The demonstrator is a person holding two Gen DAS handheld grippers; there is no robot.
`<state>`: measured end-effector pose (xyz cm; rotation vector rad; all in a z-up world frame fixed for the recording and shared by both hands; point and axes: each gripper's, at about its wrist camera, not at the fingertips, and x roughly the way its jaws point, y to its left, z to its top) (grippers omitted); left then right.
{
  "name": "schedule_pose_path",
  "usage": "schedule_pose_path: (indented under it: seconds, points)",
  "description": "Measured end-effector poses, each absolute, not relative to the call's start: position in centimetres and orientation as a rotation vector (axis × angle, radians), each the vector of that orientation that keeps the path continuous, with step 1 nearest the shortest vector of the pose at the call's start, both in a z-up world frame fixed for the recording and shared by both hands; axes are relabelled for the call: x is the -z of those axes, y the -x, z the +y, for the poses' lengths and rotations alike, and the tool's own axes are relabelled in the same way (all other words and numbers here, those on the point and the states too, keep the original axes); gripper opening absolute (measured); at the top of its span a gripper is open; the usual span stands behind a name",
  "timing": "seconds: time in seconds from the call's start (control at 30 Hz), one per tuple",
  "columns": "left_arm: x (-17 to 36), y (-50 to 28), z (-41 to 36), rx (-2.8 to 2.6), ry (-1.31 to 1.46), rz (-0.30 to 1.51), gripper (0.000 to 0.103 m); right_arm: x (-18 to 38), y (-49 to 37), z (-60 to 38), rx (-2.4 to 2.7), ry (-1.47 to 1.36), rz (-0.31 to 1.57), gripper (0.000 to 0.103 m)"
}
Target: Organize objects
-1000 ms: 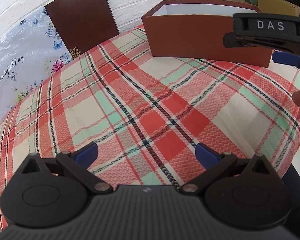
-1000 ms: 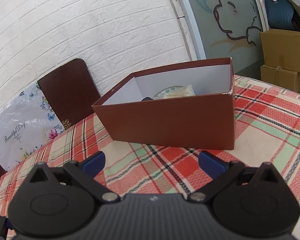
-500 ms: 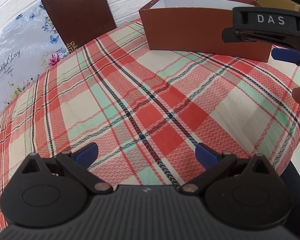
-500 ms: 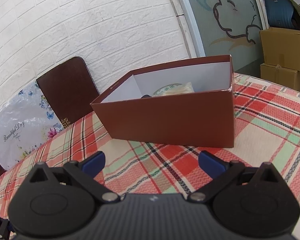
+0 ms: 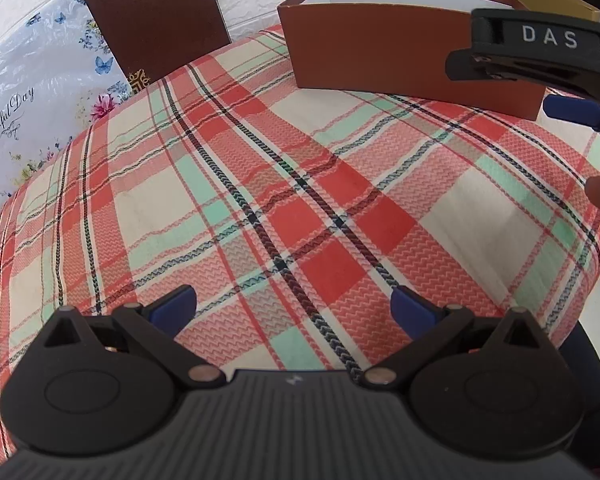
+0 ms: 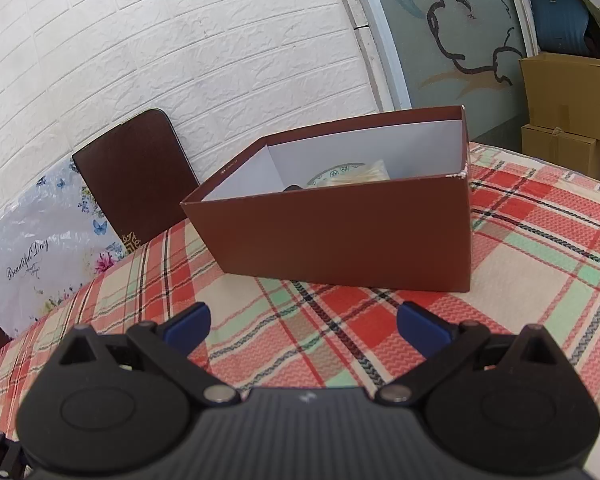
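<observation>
Above the plaid tablecloth (image 5: 260, 184) | left gripper (image 5: 292, 306) and right gripper (image 6: 302, 318) held spread, empty | brown box (image 6: 340, 240) set near white brick wall (image 6: 180, 40)

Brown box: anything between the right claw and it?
Nothing visible. Only bare plaid tablecloth lies between the open right claw and the brown box. The left claw is open too, farther back.

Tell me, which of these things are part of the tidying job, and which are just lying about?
Part of the job:
- brown box, open, with a patterned plate and other items inside
- left tool and right tool, both open and empty

Just lying about:
- plaid tablecloth
- brown chair
- floral bag
- cardboard boxes
</observation>
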<state>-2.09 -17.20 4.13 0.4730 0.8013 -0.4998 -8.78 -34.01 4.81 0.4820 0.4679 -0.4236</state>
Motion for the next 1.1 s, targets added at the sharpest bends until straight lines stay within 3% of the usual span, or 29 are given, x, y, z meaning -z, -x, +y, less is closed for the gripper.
schedule_pose_path:
  seconds: [1.1]
  points:
    - [-3.83,1.79,-17.05,0.495,-0.463,0.817,0.103,-4.79,8.51,-33.74,0.425,-0.48,0.474,0.103]
